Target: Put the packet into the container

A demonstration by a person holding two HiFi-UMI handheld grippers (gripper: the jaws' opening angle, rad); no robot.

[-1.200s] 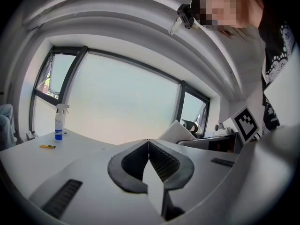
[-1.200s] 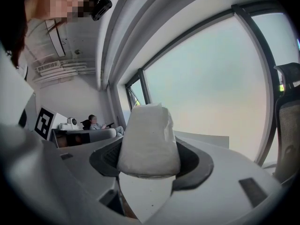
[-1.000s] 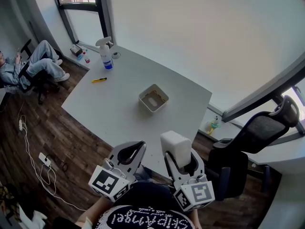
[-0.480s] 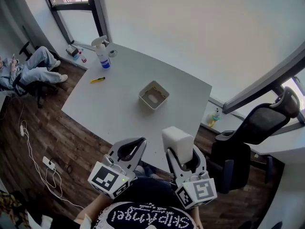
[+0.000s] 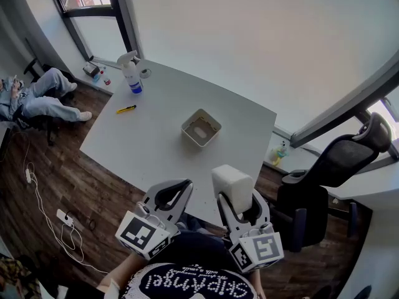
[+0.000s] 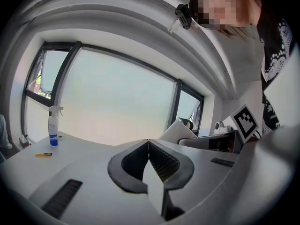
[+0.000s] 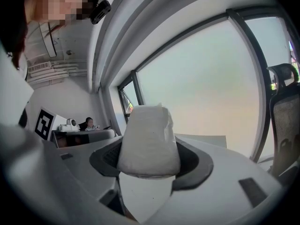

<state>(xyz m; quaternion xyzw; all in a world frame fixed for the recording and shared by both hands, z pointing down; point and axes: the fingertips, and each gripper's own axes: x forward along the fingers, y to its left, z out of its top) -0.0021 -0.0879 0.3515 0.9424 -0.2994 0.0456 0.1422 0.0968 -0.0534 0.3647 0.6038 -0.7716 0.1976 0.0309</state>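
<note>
Right gripper view: clamped packet (image 7: pixel 149 139) apparently points lengthwise past jaws.

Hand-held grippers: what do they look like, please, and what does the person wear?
The left hand-held gripper and the right hand-held gripper are light grey, with curved jaws lined by black ribbed pads. Each carries a white cube bearing black square markers. The person wears a black shirt with white dotted lettering.

Seated person (image 5: pixel 36 98) cut by left edge, container (image 5: pixel 191 136) contents — indistinct
</note>
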